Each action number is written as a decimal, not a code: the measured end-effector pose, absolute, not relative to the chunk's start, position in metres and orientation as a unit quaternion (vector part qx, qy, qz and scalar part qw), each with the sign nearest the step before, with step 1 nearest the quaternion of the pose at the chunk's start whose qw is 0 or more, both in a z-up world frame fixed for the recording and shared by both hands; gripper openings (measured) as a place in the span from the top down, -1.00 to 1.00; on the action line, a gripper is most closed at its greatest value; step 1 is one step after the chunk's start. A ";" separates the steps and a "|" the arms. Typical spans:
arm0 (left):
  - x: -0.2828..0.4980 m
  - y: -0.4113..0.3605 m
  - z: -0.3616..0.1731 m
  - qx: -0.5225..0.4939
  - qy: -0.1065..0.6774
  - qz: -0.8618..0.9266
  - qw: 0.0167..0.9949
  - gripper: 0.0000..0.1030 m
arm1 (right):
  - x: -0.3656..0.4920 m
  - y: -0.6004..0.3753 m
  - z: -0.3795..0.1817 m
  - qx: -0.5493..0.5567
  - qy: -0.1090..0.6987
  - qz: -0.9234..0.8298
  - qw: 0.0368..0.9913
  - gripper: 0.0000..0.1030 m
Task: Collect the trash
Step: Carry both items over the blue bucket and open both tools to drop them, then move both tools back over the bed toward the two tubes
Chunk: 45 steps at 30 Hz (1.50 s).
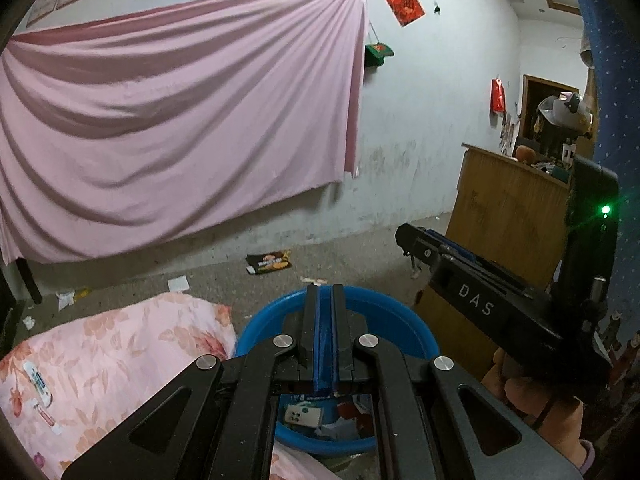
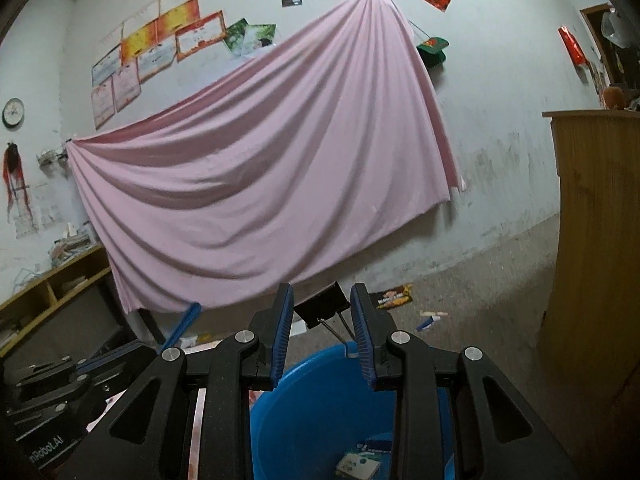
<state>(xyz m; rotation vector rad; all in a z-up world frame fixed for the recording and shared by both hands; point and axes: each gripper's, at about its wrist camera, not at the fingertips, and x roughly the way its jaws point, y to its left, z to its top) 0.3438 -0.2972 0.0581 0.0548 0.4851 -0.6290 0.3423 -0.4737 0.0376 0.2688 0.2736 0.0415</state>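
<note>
Where left wrist view centres: left gripper (image 1: 325,336) pinched closed, empty, over blue basin (image 1: 394,320) holding some trash; snack wrapper (image 1: 269,262) left on floor. Right wrist view: right gripper (image 2: 322,338) spread around black binder clip (image 2: 323,307), mid-frame above basin.

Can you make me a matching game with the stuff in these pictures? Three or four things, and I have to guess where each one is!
Things:
1. snack wrapper
2. small box
3. pink sheet
4. binder clip

Places:
A. hanging on the wall
B. between the right gripper's open fingers, above the blue basin's rim
C. lying on the floor near the wall
D. inside the blue basin

Pairs: 1-C, 2-D, 3-A, 4-B
</note>
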 end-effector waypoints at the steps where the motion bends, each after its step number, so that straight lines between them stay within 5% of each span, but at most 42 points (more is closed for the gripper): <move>1: 0.344 -0.298 0.057 0.028 0.240 -0.305 0.921 0.93 | 0.343 -0.474 0.037 0.134 0.139 0.020 0.981 0.46; 24: 0.349 -0.275 0.054 0.023 0.247 -0.276 0.929 0.91 | 0.349 -0.478 0.037 0.131 0.149 0.024 0.980 0.40; 29: 0.349 -0.253 0.060 0.014 0.243 -0.251 0.937 0.89 | 0.350 -0.470 0.039 0.125 0.144 0.035 0.981 0.25; 33: 0.344 -0.233 0.068 -0.005 0.227 -0.232 0.946 0.28 | 0.349 -0.459 0.043 0.110 0.135 0.044 0.984 0.18; 38: 0.337 -0.201 0.079 -0.022 0.206 -0.195 0.959 0.19 | 0.348 -0.445 0.048 0.101 0.119 0.054 0.986 0.08; 41: 0.334 -0.180 0.080 -0.035 0.197 -0.168 0.965 -0.10 | 0.348 -0.435 0.049 0.096 0.111 0.060 0.987 -0.07; 44: 0.331 -0.157 0.077 -0.053 0.194 -0.139 0.970 -0.29 | 0.348 -0.423 0.051 0.089 0.100 0.068 0.989 -0.42; 45: 0.330 -0.150 0.076 -0.058 0.193 -0.129 0.971 -0.54 | 0.348 -0.419 0.052 0.086 0.097 0.071 0.989 -0.45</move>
